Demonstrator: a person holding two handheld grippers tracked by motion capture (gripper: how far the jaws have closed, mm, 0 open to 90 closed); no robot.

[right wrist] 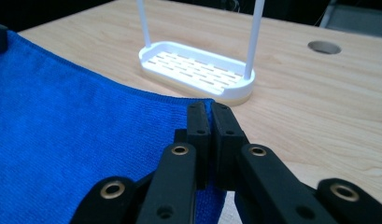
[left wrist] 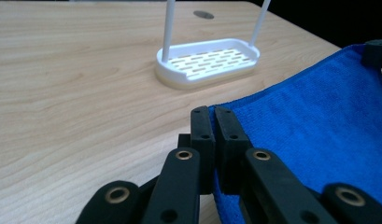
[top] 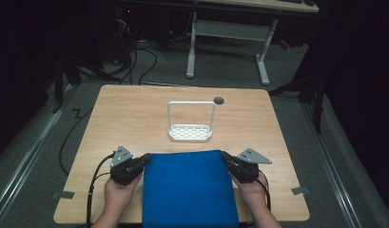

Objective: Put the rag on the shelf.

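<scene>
Nearest the person, the left gripper (top: 145, 158) and right gripper (top: 226, 157) each pinch a far corner of the blue cloth (top: 189, 190), which hangs stretched between them over the table's (top: 125, 118) near edge. This looks like a fold or a drape; both hands should move together. Beyond, the white rack (top: 189, 132) stands empty.

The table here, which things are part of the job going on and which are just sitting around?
In the job:
blue cloth, stretched between the grippers
left gripper, shut on the cloth's far left corner
right gripper, shut on its far right corner

Sitting around:
white rack with a tall hoop handle, beyond the cloth
round hole in the wooden table
</scene>
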